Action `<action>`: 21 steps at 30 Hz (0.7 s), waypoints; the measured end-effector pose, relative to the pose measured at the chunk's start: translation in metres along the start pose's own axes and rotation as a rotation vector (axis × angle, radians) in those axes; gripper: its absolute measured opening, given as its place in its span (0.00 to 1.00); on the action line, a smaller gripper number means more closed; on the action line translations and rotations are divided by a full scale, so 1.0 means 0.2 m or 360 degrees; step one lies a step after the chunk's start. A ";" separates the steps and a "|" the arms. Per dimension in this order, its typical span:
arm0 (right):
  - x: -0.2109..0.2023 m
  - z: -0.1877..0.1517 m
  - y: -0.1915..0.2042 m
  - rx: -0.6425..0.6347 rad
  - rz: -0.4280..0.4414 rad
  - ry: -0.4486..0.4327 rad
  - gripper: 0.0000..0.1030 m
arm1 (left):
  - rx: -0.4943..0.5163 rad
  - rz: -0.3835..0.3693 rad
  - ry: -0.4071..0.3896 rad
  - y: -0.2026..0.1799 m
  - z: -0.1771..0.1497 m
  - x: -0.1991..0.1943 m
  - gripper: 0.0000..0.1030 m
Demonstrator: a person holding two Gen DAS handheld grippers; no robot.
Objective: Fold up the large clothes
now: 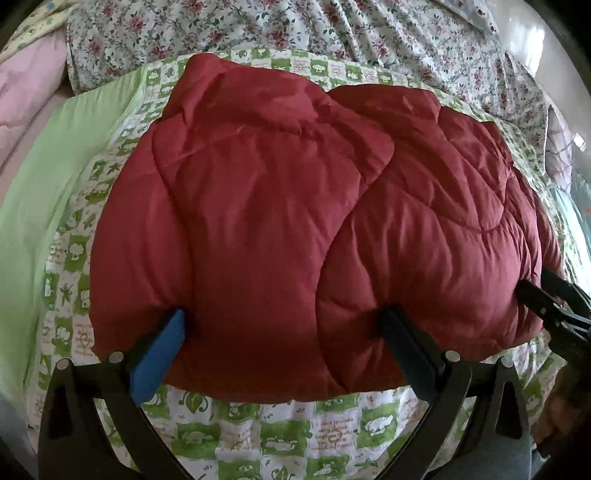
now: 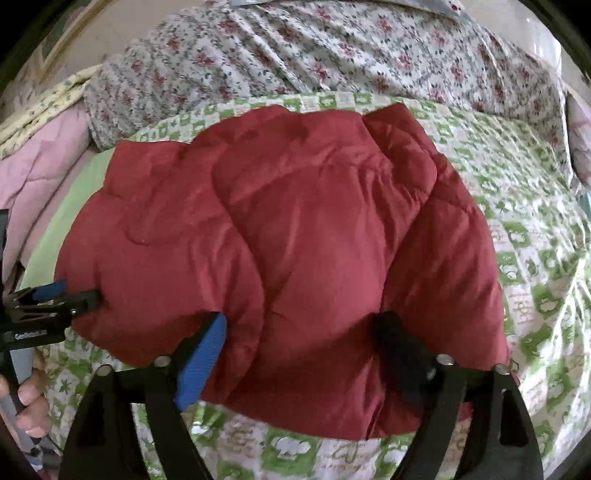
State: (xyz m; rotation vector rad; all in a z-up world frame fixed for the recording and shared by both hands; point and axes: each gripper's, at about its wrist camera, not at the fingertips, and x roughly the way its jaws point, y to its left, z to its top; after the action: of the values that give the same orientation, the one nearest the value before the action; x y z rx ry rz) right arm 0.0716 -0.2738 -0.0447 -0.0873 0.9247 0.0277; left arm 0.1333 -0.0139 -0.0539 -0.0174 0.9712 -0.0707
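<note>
the left gripper [image 1: 284, 332] has its jaws spread wide, a blue pad on one finger and a black one on the other, both tips pushed into the near edge of the jacket [image 1: 295, 221], so a thick roll of red padding bulges between them; whether they are squeezing it or only pressed against it i cannot tell for sure, but the fabric fills the gap. the right gripper [image 2: 299, 332] looks the same in its own view: jaws wide, tips dug into the near hem with a fat fold between them. each gripper shows at the far side edge of the other's view, so the two sit side by side along one edge, near each other. ahead of both, the jacket lies as a compact puffy bundle, one quilted panel lapped over the other along a diagonal seam, with no sleeve showing loose. it rests on a green and white quilt [image 1: 280, 435], and beyond that is a floral sheet [image 1: 332, 33]; a pink blanket [image 1: 29, 85] sits off to the left of the left gripper. judging by this, the sleeves and sides seem already folded in, and what looks left is a last fold of the near edge forward over the bundle, then letting go and flattening. the padding looks springy, so the fold may bounce open when released.
</note>
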 end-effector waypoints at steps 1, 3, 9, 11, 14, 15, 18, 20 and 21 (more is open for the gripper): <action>0.01 0.00 -0.01 -0.0001 -0.0003 0.0005 0.90 | -0.0005 -0.0002 0.0010 0.00 0.01 0.00 1.00; 0.00 0.02 -0.02 0.0023 0.0008 0.0007 0.89 | -0.0025 -0.0035 -0.0020 0.01 0.03 -0.05 1.00; -0.01 0.09 -0.02 0.0016 0.0051 -0.0033 0.89 | 0.0002 -0.0033 -0.0027 -0.02 0.11 -0.02 1.00; 0.05 0.10 -0.04 0.0028 0.0063 0.0011 0.91 | 0.0008 -0.0015 -0.0011 -0.02 0.10 0.05 1.00; 0.11 0.10 -0.07 0.0051 0.0086 0.0019 0.92 | 0.0029 0.0012 -0.0026 -0.05 0.10 0.07 1.00; 0.11 0.10 -0.08 0.0056 0.0090 0.0020 0.92 | 0.0030 0.0011 -0.0026 -0.05 0.11 0.08 1.00; 0.13 0.11 -0.09 0.0056 0.0090 0.0022 0.94 | 0.0023 -0.0002 -0.0021 -0.05 0.12 0.09 1.00; 0.15 0.12 -0.10 0.0063 0.0089 0.0024 0.95 | 0.0019 -0.0007 -0.0016 -0.04 0.13 0.10 1.00; 0.16 0.13 -0.10 0.0069 0.0091 0.0024 0.95 | 0.0019 -0.0008 -0.0016 -0.04 0.13 0.10 1.00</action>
State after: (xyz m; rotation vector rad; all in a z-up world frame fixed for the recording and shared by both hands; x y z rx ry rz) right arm 0.1119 -0.2919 -0.0532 -0.0212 0.9425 0.0601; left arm 0.1659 -0.0236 -0.0541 -0.0090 0.9609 -0.0807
